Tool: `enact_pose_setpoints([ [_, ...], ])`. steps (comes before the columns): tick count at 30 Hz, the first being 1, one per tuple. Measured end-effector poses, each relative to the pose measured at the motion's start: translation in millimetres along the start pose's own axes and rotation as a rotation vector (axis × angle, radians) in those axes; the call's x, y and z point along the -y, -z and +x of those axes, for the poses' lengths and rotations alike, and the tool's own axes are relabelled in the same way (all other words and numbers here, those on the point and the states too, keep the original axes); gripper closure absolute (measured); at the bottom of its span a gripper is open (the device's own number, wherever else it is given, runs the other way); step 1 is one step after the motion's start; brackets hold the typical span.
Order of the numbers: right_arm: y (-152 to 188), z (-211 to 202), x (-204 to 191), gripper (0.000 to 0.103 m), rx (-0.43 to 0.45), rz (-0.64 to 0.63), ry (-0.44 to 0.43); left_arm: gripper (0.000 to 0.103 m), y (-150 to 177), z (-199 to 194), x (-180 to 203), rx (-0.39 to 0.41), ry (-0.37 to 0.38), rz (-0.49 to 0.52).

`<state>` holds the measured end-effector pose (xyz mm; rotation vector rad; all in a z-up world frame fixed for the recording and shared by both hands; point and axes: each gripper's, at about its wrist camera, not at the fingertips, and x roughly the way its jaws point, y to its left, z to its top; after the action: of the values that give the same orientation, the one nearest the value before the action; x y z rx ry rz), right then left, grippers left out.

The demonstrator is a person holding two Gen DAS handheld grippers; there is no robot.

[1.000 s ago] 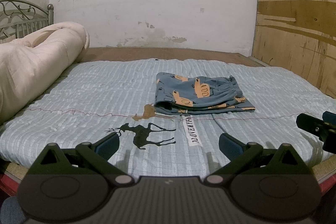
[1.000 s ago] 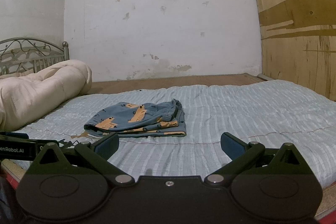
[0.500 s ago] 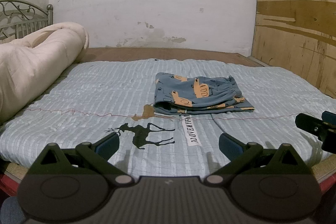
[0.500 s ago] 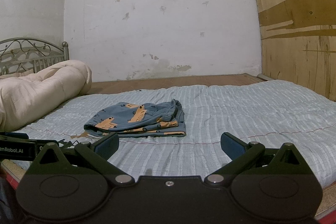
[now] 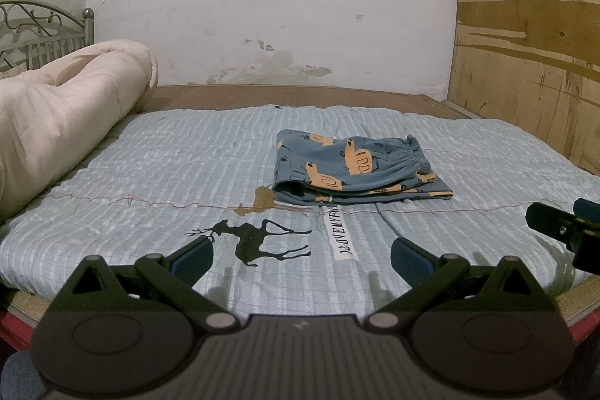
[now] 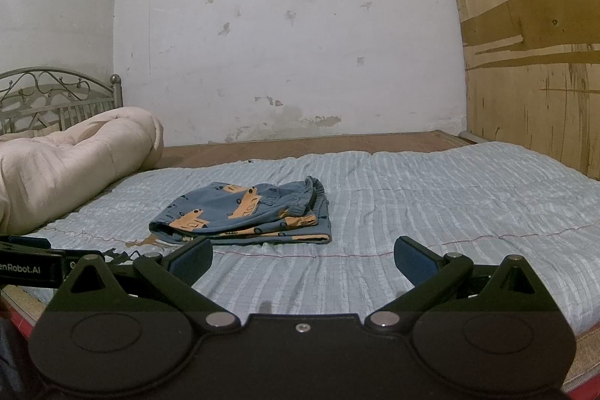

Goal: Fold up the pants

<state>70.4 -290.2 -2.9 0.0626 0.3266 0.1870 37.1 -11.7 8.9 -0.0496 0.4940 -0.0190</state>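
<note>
Both grippers empty, jaws wide: left gripper, right gripper | blue printed pants folded compactly on striped quilt | task judged complete, grippers clear at near edge.

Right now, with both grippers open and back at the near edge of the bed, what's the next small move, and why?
Probably none on the cloth: hold both grippers back. The pants already lie in a compact folded stack on the blue quilt, edges roughly aligned, nothing trailing. The left gripper and right gripper are open, empty and clear of it, so another grasp would likely only disturb the fold.
</note>
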Motion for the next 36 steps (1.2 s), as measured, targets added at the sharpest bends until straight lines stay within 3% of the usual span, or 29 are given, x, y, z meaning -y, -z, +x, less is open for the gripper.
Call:
enact_pose_setpoints([
  [25,4.3,0.9,-0.5,0.001,-0.006,0.003,0.003,0.001,-0.2,0.9,-0.8,0.000,0.005,-0.006],
  [36,4.4,0.8,-1.2,0.001,-0.007,0.001,0.002,0.001,-4.8,-9.9,4.0,0.041,0.014,-0.011],
])
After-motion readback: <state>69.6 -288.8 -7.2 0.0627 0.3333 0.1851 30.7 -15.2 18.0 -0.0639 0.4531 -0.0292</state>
